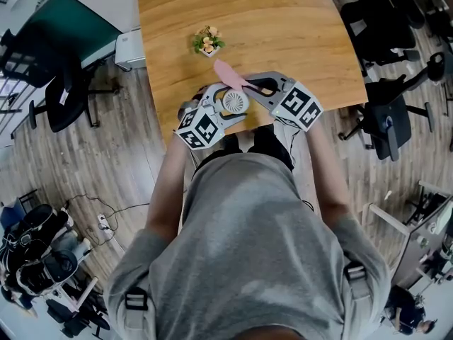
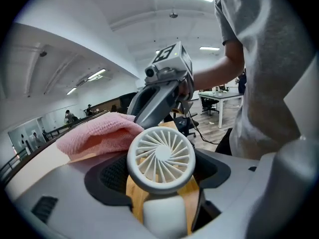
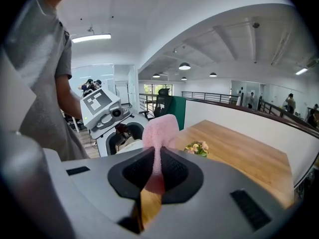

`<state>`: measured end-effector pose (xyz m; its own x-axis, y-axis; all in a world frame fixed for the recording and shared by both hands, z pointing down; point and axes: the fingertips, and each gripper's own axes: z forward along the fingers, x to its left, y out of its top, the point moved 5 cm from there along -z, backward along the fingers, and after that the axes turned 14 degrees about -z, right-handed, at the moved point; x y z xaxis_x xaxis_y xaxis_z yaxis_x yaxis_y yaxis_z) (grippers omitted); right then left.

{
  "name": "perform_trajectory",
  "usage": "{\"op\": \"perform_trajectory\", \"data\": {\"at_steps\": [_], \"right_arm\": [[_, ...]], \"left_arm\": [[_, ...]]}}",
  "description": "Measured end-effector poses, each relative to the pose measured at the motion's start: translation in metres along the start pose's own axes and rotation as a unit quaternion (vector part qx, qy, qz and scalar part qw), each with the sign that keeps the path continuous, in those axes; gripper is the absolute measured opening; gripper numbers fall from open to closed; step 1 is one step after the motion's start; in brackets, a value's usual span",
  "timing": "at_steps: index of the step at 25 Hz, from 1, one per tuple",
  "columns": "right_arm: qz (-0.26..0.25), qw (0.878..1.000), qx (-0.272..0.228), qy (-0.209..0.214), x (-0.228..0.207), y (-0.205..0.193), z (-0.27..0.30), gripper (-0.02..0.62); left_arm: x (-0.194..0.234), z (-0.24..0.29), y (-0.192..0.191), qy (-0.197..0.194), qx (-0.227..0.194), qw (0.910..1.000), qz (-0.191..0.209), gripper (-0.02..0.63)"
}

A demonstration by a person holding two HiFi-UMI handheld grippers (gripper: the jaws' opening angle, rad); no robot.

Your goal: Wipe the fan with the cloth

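Both jaws of the left gripper (image 2: 159, 183) were clamped on the small white fan (image 2: 160, 157), one pad on each side of it, with its round grille facing that gripper's camera. I held it over the near edge of the wooden table (image 1: 283, 20), close to my body. Just behind the fan's upper left rim sat the pink cloth (image 2: 97, 136); I couldn't tell whether the two touched. Further right, the right gripper (image 3: 157, 171) had its jaws pinched together on that cloth, which rose from the pads as a folded tuft. Beyond both, a small pot of flowers (image 1: 208, 42) stood on the table, well apart.
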<state>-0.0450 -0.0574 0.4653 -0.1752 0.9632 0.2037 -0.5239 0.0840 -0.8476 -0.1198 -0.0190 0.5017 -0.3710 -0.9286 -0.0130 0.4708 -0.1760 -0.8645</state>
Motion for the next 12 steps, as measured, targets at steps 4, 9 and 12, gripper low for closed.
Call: {"op": "perform_trajectory", "data": {"at_steps": [4, 9, 12], "right_arm": [[-0.019, 0.999, 0.031, 0.027, 0.0, 0.006, 0.006, 0.038], [0.017, 0.998, 0.044, 0.044, -0.001, 0.013, 0.013, 0.038], [0.024, 0.997, 0.059, 0.052, -0.001, 0.018, 0.018, 0.038]], "left_arm": [[0.005, 0.006, -0.006, 0.026, 0.027, 0.999, 0.022, 0.39], [0.01, 0.013, -0.011, 0.069, 0.059, 0.9943, 0.057, 0.39], [0.012, 0.014, -0.012, 0.08, 0.071, 0.9913, 0.076, 0.39]]}}
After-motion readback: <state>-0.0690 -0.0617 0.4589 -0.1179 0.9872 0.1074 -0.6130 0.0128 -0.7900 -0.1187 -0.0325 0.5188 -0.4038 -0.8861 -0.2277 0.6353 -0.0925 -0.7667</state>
